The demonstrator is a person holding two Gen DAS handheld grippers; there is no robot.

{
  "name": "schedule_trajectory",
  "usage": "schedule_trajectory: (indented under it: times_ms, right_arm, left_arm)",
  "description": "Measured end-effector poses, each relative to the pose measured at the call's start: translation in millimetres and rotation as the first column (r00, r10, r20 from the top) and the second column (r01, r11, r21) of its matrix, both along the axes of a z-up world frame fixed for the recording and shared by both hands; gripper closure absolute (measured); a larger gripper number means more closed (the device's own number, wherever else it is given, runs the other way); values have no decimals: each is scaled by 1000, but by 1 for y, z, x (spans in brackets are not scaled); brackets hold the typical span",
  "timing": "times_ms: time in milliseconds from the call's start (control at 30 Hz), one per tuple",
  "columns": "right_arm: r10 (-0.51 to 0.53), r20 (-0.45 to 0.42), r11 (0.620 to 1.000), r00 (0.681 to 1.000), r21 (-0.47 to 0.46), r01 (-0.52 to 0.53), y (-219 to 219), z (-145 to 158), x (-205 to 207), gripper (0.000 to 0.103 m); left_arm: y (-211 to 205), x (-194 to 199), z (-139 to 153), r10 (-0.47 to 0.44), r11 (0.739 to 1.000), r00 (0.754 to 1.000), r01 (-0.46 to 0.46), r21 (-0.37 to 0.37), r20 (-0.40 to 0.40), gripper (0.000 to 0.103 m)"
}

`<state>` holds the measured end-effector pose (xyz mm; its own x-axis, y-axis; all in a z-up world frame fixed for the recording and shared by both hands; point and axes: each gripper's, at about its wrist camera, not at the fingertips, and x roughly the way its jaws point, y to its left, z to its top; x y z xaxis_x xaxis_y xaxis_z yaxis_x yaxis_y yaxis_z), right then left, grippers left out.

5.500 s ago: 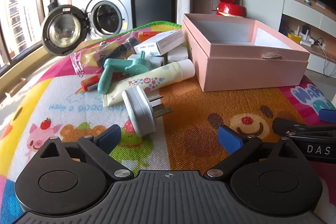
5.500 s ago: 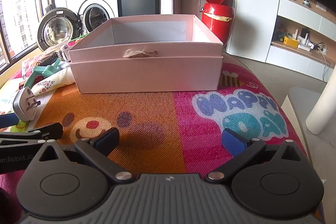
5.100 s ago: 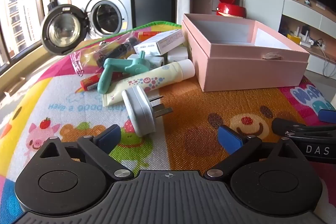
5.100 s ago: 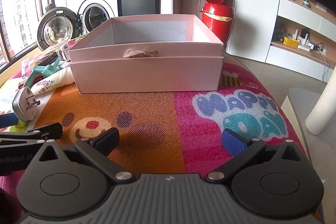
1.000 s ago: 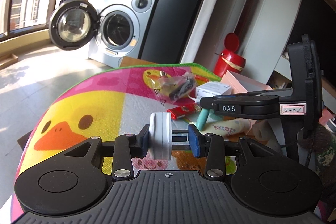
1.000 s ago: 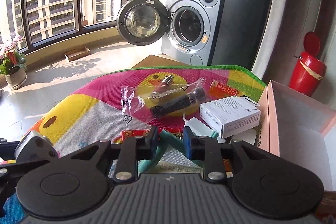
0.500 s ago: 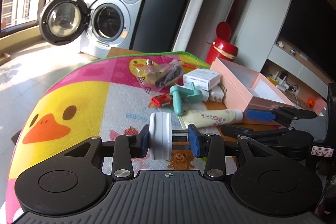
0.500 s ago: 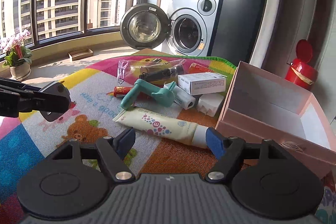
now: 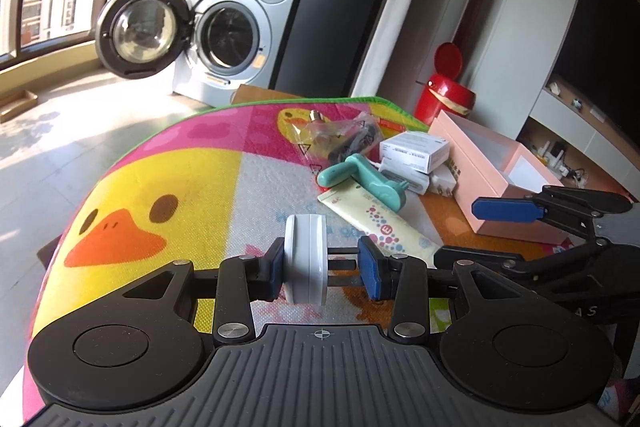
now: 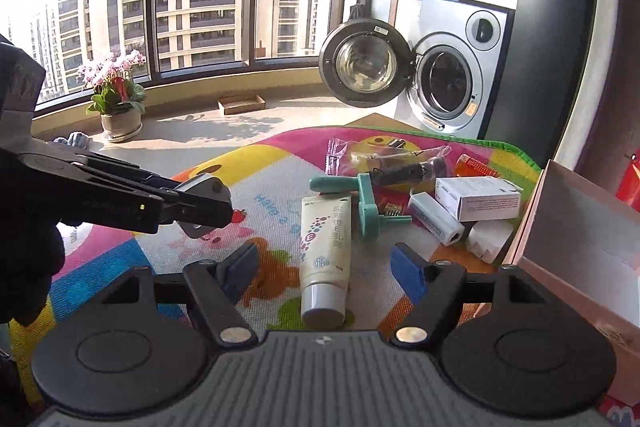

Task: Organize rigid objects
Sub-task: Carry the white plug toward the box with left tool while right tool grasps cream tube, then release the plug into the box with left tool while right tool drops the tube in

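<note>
My left tool is clamped on the white plug adapter, held above the worktop; one pad bears on its prongs, so I judge it could twist or slip on the way to the pink box at far right. My right tool is spread wide over the cream tube, gripping nothing; closing near the round cap might squirt it sideways. The box's floor is mostly cut off; the bagged items are hard to identify.
</note>
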<state>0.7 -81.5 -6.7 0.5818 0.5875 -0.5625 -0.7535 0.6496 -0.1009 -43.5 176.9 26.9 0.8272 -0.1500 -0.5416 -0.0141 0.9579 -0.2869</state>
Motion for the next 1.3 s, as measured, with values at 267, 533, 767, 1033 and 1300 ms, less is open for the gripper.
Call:
schedule_trajectory:
  times_ms: [267,533,767,1033,1300]
  right_arm:
    - [-36,-149,996,988,-82,24,47,-24,59,64]
    - [-12,-196,1000,981,-20,8,-35,10,-7,65]
    - [-244,-117,965,963,70,253,-140,46,-56,65]
    - [-445,-54,887,894,108,448,-203,49,-71,65]
    - [-496,-25,853,868,174,493,-225,63,-63,65]
  left_arm:
    - [0,-1,0,-6,1000,1000,6,12,-20,60]
    - [-40,0,3,-171,985,984,171,2,-46,60]
    - [-117,26,49,-391,920,919,391,8,47,60]
    - [-209,122,138,-483,876,851,469,116,204,60]
    - [-177,108,127,-363,931,888,359,66,283,60]
